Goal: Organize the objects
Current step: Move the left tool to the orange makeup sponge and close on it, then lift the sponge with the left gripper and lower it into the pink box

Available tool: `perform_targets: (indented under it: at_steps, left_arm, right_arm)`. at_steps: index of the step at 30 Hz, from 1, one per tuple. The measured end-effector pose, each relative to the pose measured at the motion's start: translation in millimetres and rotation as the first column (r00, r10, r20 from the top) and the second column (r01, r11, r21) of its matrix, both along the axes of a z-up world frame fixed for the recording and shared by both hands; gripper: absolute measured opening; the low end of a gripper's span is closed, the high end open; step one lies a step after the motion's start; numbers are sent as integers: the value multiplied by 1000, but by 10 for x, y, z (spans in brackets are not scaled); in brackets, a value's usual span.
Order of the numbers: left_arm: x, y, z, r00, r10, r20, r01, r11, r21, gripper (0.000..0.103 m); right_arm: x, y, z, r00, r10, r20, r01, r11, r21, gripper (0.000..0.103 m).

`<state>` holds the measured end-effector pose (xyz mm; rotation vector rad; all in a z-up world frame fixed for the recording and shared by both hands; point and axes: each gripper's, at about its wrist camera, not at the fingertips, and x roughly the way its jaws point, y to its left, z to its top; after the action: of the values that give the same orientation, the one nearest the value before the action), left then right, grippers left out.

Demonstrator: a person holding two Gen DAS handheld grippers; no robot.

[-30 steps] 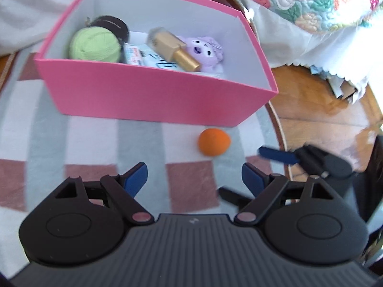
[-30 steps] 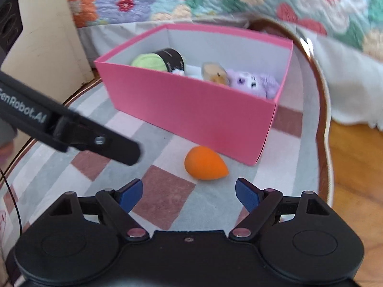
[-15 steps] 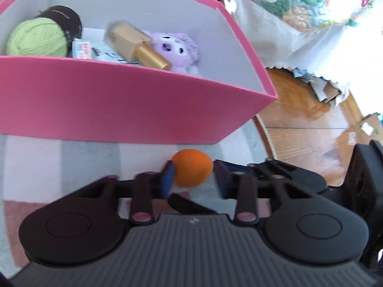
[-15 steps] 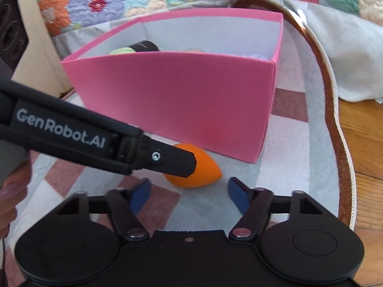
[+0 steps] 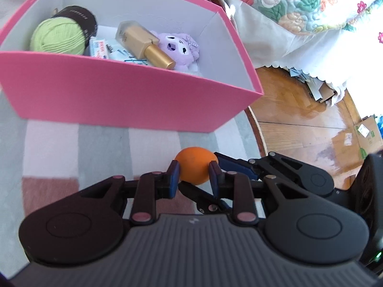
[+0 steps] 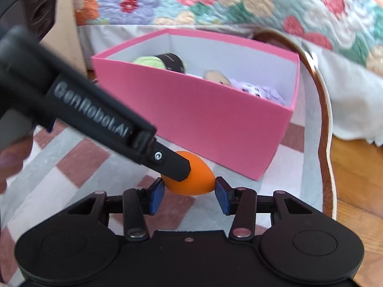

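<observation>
An orange egg-shaped sponge [image 5: 195, 168] lies on the checked cloth in front of the pink box [image 5: 119, 91]. My left gripper [image 5: 194, 175] is shut on the orange sponge, pads touching both sides. My right gripper [image 6: 189, 193] comes in from the other side, its blue pads close around the same sponge [image 6: 191, 179]; the right pad touches the tip, and the left contact is hidden. The left gripper's finger [image 6: 167, 162] crosses over the sponge. The box [image 6: 203, 117] holds green yarn [image 5: 58, 37], a gold bottle [image 5: 143, 45] and a purple plush [image 5: 178, 50].
The box stands on a cloth-covered table with a curved wooden rim [image 6: 325, 110]. Wooden floor [image 5: 299, 119] lies to the right. A flowered quilt [image 6: 215, 0] hangs behind the box. Cardboard scraps [image 5: 366, 134] lie on the floor.
My left gripper moved forward to the sponge and closed on it. My right gripper also advanced and narrowed its jaws around the sponge.
</observation>
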<state>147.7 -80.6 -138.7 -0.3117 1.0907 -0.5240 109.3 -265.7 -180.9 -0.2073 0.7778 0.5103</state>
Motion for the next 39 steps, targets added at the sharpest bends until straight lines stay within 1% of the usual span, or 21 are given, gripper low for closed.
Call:
perform_targets:
  at_steps: [3, 7, 9, 13, 16, 19, 23, 27, 31, 36, 39]
  left_arm:
    - [-105, 54, 135, 1000, 2, -15, -2, 1000, 12, 25]
    - [-263, 116, 365, 1000, 16, 3, -16, 1000, 19, 26]
    - [-340, 168, 493, 999, 42, 12, -42, 999, 12, 26]
    - [-475, 255, 785, 997, 58, 52, -58, 998, -1, 26]
    - [-530, 270, 959, 999, 36, 37, -36, 999, 4, 25]
    - [-583, 286, 1138, 997, 43, 64, -44, 999, 10, 25]
    - [-603, 342, 1363, 993, 49, 104, -50, 999, 1, 26]
    - [-578, 398, 1600, 984, 66, 164, -67, 998, 1, 26]
    - [-464, 438, 1761, 974, 85, 210, -88, 996, 3, 26]
    - [-211, 480, 1856, 965, 124, 232, -127, 992, -2, 26]
    - [27, 483, 1858, 964, 141, 226, -144, 990, -4, 27]
  right_arm:
    - [-105, 44, 127, 1000, 23, 3, -23, 1000, -10, 52]
    - [-206, 87, 343, 999, 39, 5, -39, 999, -14, 52]
    - [-252, 102, 467, 998, 53, 16, -53, 998, -16, 52]
    - [-333, 139, 716, 996, 71, 56, -71, 997, -11, 52]
    - [-381, 172, 894, 994, 74, 83, -73, 997, -17, 52]
    - [-423, 214, 1047, 991, 82, 109, -80, 996, -28, 52]
    - [-445, 271, 1261, 983, 92, 162, -85, 995, -45, 52]
    - [-433, 323, 1502, 968, 110, 224, -101, 994, -51, 52]
    - [-302, 403, 1648, 950, 137, 281, -120, 990, -75, 52]
    - [-40, 473, 1749, 939, 153, 309, -136, 988, -77, 52]
    - [226, 493, 1780, 945, 155, 288, -144, 988, -58, 52]
